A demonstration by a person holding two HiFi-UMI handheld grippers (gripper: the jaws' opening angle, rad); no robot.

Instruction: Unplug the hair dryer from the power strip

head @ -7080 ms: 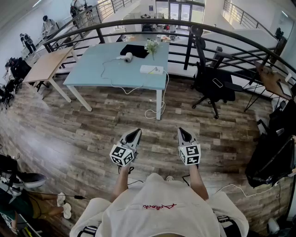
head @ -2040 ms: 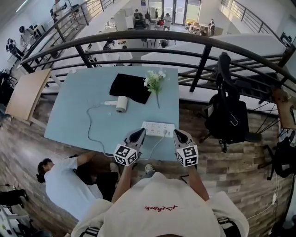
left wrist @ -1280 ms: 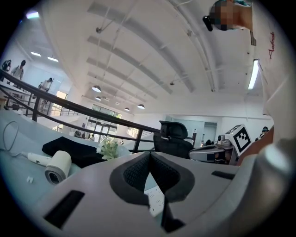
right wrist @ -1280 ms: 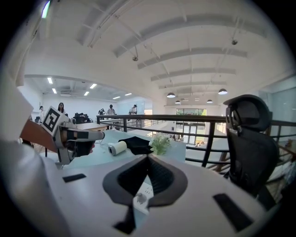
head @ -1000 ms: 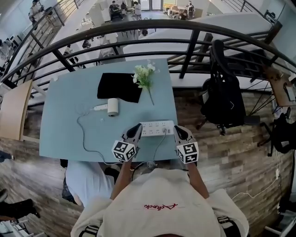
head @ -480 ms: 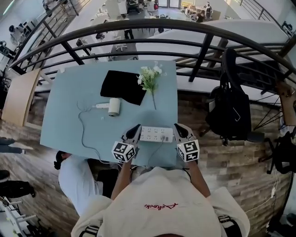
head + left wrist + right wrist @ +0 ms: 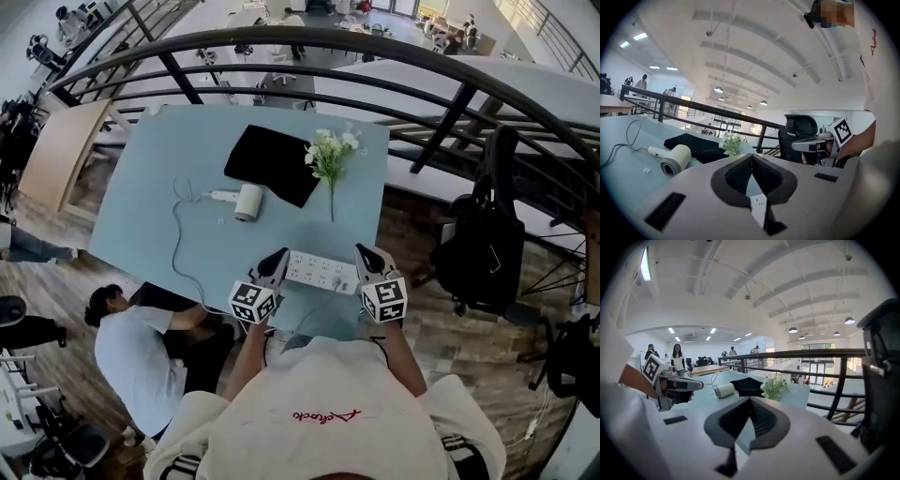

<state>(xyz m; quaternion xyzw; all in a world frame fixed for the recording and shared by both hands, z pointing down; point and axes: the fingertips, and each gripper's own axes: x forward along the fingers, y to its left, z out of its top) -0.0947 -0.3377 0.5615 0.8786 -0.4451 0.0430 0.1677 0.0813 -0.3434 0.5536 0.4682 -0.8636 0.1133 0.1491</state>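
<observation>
Flanking white power strip (image 7: 322, 272) near table (image 7: 141, 197) front edge: left gripper (image 7: 277, 255) at left end, right gripper (image 7: 364, 251) at right end. Both pairs of jaws pressed together, nothing between. Lying farther off, left: white hair dryer (image 7: 248, 202) beside black cloth (image 7: 272, 173), cord (image 7: 178, 248) looping nearward. Flower sprig (image 7: 328, 155) beyond strip.

Bright, even light fills the hall. Round ceiling lamps (image 7: 718, 89) glow high beyond my left gripper (image 7: 752, 157), whose grey body sits soft and out of focus close to the lens. Shadows lie faint on the pale blue table (image 7: 155, 202) ahead of it. The black metal railing (image 7: 394, 47) farther off bows with lens distortion, and both gripper views fade to black corners.
</observation>
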